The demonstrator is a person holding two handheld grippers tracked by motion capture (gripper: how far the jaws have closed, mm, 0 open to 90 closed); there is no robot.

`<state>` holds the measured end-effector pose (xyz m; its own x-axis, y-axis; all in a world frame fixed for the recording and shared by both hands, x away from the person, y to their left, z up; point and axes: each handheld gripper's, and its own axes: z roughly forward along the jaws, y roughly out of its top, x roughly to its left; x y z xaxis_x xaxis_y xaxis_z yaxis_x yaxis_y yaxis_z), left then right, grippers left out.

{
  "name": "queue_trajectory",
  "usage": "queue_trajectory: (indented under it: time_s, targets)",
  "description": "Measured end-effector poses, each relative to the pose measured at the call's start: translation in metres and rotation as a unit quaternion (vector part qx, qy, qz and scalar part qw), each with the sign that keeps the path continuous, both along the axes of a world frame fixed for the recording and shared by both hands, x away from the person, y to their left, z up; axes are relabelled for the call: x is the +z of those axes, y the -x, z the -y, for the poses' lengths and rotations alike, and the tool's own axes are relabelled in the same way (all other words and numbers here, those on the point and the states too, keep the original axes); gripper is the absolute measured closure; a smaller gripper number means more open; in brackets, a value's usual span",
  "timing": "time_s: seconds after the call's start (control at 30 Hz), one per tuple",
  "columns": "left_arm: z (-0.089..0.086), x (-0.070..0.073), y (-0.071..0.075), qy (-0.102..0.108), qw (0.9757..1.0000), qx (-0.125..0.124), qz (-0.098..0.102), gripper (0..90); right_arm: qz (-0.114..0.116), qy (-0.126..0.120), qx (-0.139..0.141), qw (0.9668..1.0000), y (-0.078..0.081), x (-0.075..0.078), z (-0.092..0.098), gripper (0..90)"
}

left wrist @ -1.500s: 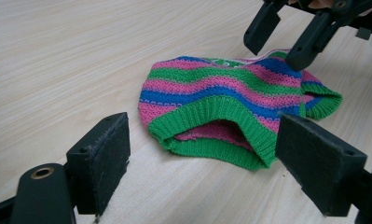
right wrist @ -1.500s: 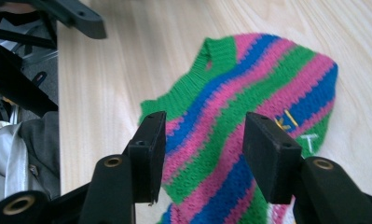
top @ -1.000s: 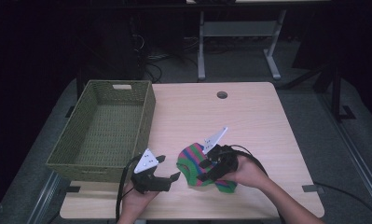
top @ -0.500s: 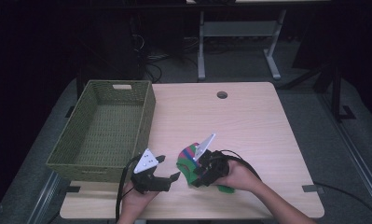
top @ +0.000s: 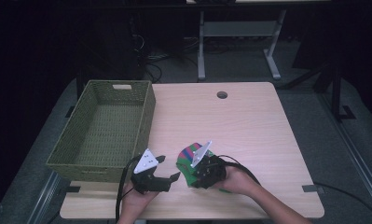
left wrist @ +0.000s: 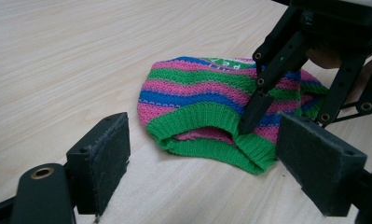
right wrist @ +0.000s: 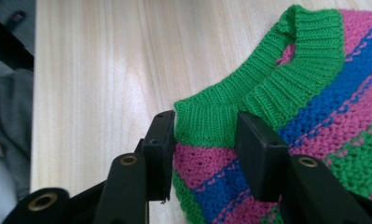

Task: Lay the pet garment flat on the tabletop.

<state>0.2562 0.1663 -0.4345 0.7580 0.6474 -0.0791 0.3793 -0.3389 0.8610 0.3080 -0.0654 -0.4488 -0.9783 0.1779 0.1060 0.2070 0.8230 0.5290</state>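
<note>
Knitted hat (top: 187, 161): striped green, pink and blue, green ribbed cuff; lies flat on the table (top: 249, 126) near its front edge, at about 6 o'clock of the tabletop. Right claw (top: 189, 173): set over the hat's cuff end, jaws have just been closing, now straddling a fold of the green cuff with knit between the pads (right wrist: 161, 149), touching on one side at least. Left claw (top: 167, 170): just at 9 o'clock of the hat, jaws spread wide, nothing between them, aimed at the cuff opening. Woven basket (top: 83, 154): olive green, at 10 o'clock on the table's left edge. Cable hole (top: 222, 94): at 12 o'clock, far side.
</note>
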Motion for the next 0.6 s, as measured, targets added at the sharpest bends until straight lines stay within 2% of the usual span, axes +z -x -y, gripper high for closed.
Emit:
queue_trajectory:
  time_s: [0.17, 0.2, 0.37, 0.6]
  targets:
    - [0.0000, -0.0002, 0.0001, -0.001, 1.0000, 0.001, 0.000, 17.5, 0.035, 0.010, 0.000, 0.9993, 0.0063, -0.0002, -0.0016, 61.8]
    - [0.0001, -0.0003, -0.0001, 0.000, 1.0000, 0.001, 0.000, 17.5, 0.037, 0.011, -0.002, 0.9993, 0.0064, -0.0002, -0.0016, 63.0]
    - [0.0006, -0.0009, -0.0001, -0.002, 1.0000, 0.001, -0.001, 17.5, 0.040, 0.014, -0.011, 0.9991, 0.0060, 0.0003, -0.0019, 68.7]
    - [-0.0001, -0.0013, -0.0006, 0.002, 1.0000, 0.002, -0.002, 17.5, 0.024, 0.008, -0.028, 0.9993, 0.0007, -0.0002, -0.0005, 76.5]
